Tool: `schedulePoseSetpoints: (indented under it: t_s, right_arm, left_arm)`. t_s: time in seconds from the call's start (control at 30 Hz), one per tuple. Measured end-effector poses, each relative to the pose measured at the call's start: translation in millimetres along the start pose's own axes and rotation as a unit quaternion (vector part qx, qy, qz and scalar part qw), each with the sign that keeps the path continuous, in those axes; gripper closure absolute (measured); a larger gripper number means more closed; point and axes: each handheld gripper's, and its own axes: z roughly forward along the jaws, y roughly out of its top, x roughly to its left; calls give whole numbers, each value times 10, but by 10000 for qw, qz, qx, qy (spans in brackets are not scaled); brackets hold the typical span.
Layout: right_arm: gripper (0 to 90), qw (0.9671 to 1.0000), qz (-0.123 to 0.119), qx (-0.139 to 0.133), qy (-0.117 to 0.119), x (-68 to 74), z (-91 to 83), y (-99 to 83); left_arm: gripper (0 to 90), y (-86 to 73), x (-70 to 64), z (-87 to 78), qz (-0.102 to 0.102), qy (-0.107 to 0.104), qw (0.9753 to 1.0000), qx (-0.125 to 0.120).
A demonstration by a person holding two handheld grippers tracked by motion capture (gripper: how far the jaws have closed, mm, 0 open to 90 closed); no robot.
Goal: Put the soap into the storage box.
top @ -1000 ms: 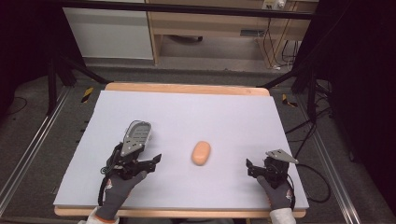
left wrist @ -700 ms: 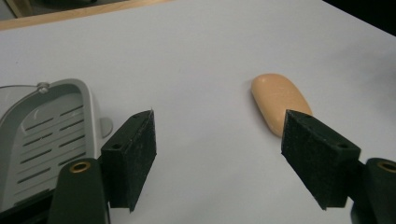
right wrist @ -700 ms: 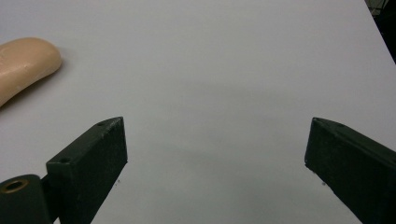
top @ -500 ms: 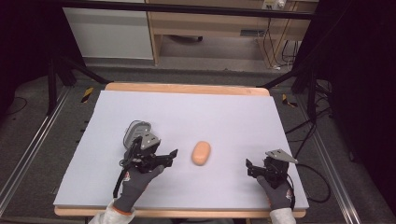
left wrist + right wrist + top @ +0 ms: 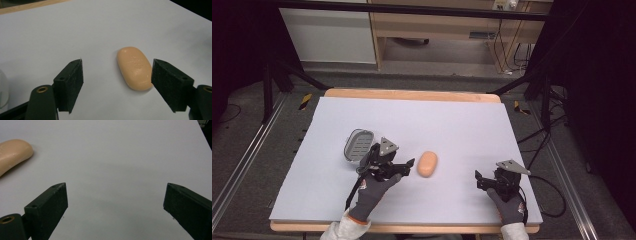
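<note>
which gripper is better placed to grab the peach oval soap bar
Left. The left gripper is open right beside the peach oval soap bar, aimed at it; the right gripper is open but farther off.

Bare mat btwn left gripper jaws & soap; soap dish sits behind-left, out of the way.

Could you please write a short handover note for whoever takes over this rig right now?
Left gripper: open, empty, aimed at the soap bar, which lies flat on the white mat, not yet between the jaws.
Right gripper: open, empty, resting near the mat's front right corner.
Soap dish: on the mat just behind the left gripper, empty.
Done: dish set down.
Left: probably grip the soap and place it in the dish.
</note>
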Motion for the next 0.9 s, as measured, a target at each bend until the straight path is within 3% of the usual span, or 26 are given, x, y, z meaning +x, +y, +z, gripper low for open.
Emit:
schedulePoseSetpoints:
  t_s: [0.27, 0.9]
  right_arm:
    - [57, 10000, 7, 7, 13, 3, 4, -1]
    - [55, 10000, -16, 42, 15, 5, 17, 0]
  left_arm:
    - [252, 22, -87, 210, 48, -43, 9999, 139]
    - [249, 102, -227, 503, 203, -103, 9989, 420]
